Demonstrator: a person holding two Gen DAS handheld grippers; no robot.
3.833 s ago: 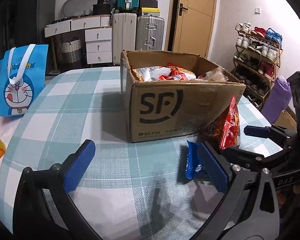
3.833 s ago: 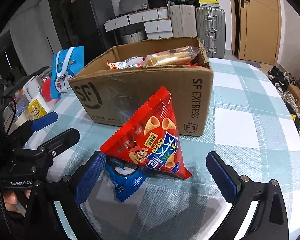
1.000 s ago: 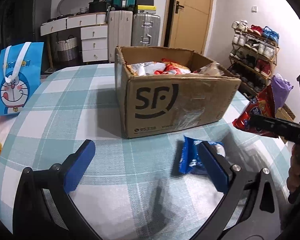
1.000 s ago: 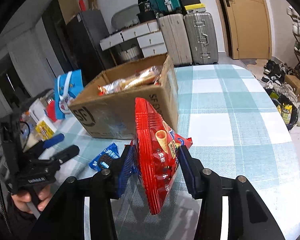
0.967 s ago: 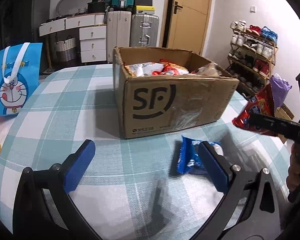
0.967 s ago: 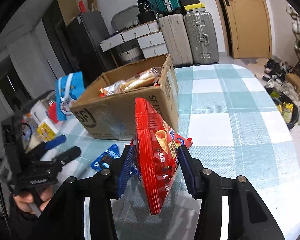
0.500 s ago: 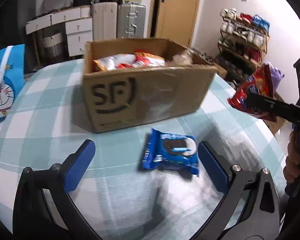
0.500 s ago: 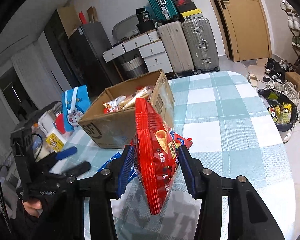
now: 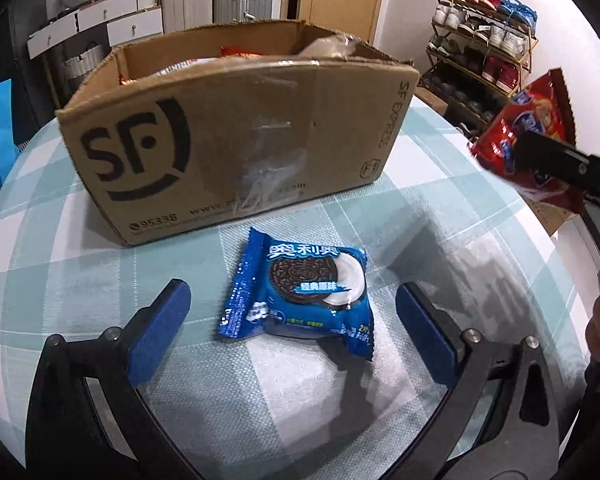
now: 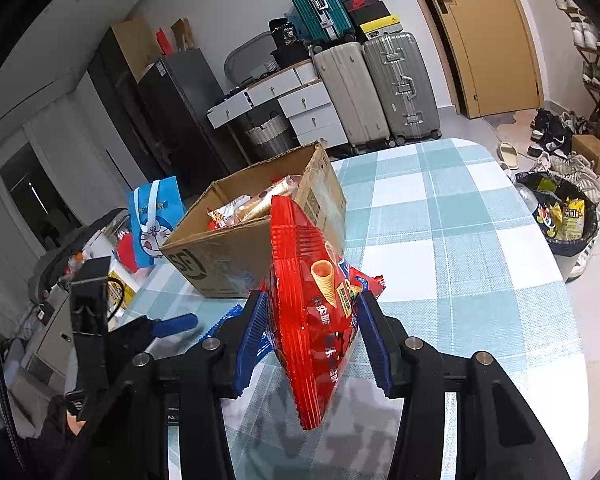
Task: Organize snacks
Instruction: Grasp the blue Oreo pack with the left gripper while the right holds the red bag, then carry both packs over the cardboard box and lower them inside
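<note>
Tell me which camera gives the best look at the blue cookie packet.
The left wrist view. The blue cookie packet lies flat on the checked tablecloth, fully visible between the open left gripper fingers. In the right wrist view only a blue sliver shows behind the right gripper.

suitcases [image 10: 396, 88], shoe rack [image 9: 482, 46], Doraemon bag [image 10: 154, 222]

Place: a lived-in home — a room serving as dining area and entry.
Table: checked cloth [image 10: 452, 216] in pale teal and white.
Storage: suitcases [image 10: 396, 80] stacked by white drawers [image 10: 300, 100].
Entry: wooden door [image 10: 488, 32], shoe rack [image 9: 484, 52] — loose shoes [image 10: 556, 128] on the floor.
Appliance: dark fridge [image 10: 180, 108].
</note>
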